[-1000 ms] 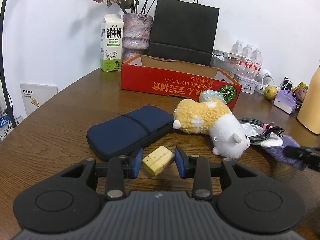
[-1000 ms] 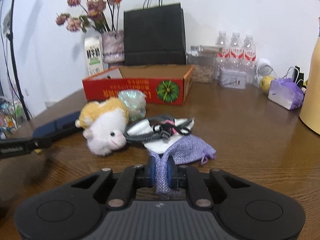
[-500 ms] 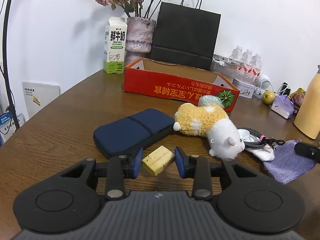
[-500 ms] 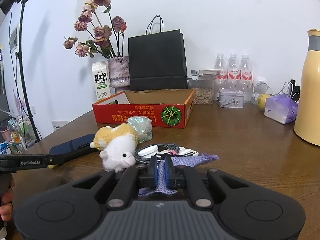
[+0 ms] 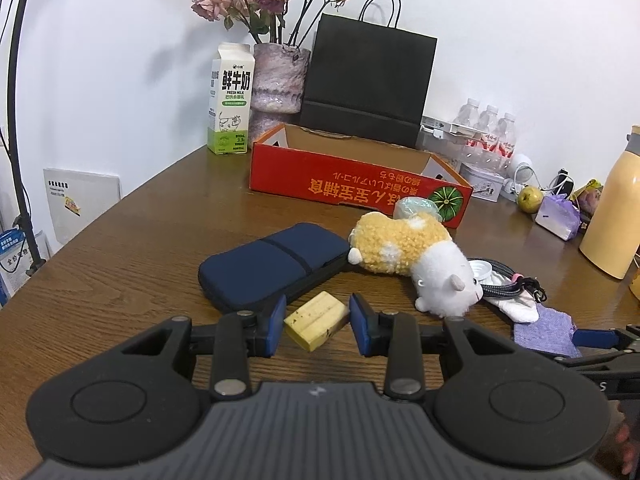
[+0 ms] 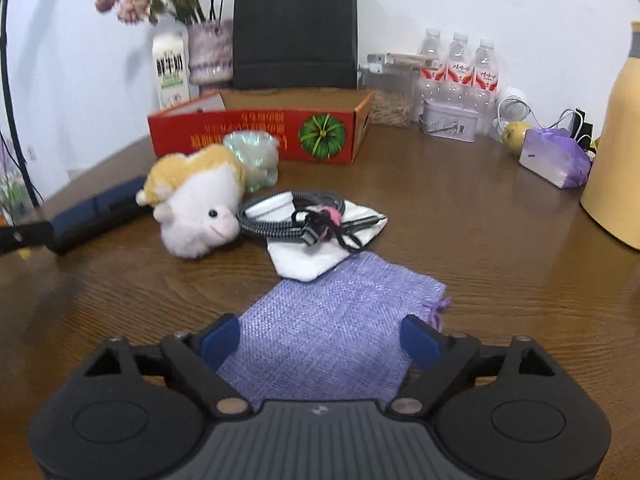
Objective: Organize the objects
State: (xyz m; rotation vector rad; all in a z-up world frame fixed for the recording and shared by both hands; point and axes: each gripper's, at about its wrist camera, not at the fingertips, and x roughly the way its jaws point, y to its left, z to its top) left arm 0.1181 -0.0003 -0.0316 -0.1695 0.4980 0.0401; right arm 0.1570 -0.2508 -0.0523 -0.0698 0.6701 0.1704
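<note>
My left gripper [image 5: 317,325] is shut on a yellow block [image 5: 316,320], held just above the table in front of a navy pouch [image 5: 276,264]. My right gripper [image 6: 320,340] is open, its jaws wide apart on either side of a purple mesh bag [image 6: 336,320] that lies flat on the table; the bag also shows in the left wrist view [image 5: 544,328]. A yellow-and-white plush toy [image 6: 196,200] lies to the left of a coiled cable [image 6: 296,216] on a white pouch [image 6: 316,248]. The red cardboard box [image 5: 352,184] stands open behind them.
A milk carton [image 5: 232,100], a vase of dried roses [image 5: 276,80] and a black paper bag [image 5: 366,88] stand behind the box. Water bottles [image 6: 456,64], a tin [image 6: 450,122], a purple packet [image 6: 556,156] and a yellow flask [image 6: 618,140] stand at the right.
My right gripper lifted the purple bag, then came down and opened, leaving it flat on the table. My left gripper rose slightly with the yellow block still in it.
</note>
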